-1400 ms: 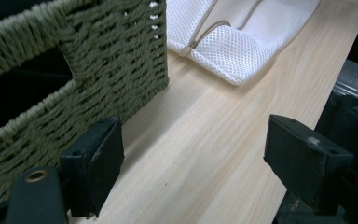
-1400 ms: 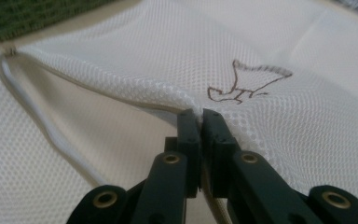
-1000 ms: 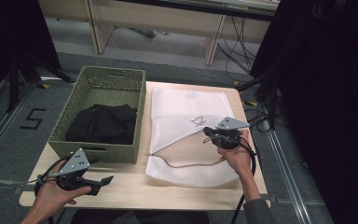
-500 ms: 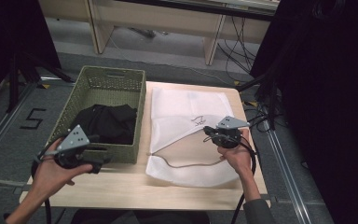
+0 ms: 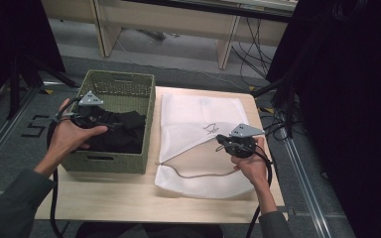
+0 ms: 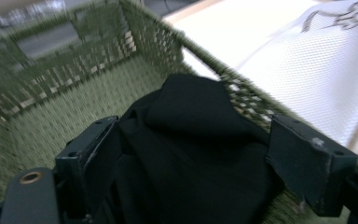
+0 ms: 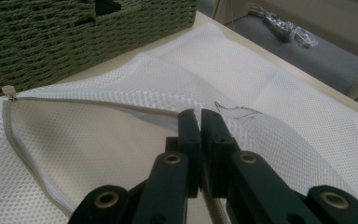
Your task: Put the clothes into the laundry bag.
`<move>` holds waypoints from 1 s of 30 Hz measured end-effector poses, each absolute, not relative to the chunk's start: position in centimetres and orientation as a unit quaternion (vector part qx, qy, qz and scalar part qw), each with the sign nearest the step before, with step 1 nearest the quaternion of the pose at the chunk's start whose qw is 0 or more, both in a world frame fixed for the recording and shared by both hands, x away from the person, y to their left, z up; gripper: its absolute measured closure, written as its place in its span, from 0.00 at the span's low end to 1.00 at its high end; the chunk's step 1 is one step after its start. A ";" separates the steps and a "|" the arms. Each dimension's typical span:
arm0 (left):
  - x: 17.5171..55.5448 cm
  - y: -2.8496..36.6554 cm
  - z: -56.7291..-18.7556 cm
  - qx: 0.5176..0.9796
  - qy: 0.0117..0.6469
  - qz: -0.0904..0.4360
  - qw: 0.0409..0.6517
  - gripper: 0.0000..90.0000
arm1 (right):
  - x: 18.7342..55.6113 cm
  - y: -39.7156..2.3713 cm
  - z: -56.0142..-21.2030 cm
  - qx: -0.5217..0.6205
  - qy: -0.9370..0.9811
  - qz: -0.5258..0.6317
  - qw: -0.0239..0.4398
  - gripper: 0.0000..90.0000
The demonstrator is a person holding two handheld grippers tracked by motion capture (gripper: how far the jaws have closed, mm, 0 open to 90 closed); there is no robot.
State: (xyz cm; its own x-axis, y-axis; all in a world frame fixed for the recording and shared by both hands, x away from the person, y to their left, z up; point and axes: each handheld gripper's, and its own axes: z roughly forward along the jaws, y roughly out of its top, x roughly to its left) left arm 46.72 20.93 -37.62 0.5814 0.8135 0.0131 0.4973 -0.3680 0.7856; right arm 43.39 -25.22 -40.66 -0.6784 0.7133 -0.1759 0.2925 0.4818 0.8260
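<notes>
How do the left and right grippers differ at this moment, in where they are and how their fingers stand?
The left gripper is over the green basket with fingers spread wide on either side of the black cloth. The right gripper is over the white mesh bag, fingers pressed together on the bag's edge by its open zipper. The left points right across the table and the right points left. Both are hand-held and carry a grey three-cornered plate.
</notes>
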 end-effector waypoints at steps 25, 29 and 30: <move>53.7 20.9 -46.8 0.805 0.496 0.139 0.293 0.00 | 43.5 -25.0 -41.6 0.318 0.823 0.401 0.245 0.98; 53.8 20.4 -47.5 0.805 0.498 0.159 0.281 0.00 | 43.6 -25.1 -41.5 0.315 0.826 0.399 0.246 0.98; 53.8 20.3 -47.6 0.804 0.499 0.162 0.282 0.00 | 43.6 -25.1 -41.6 0.314 0.824 0.402 0.248 0.98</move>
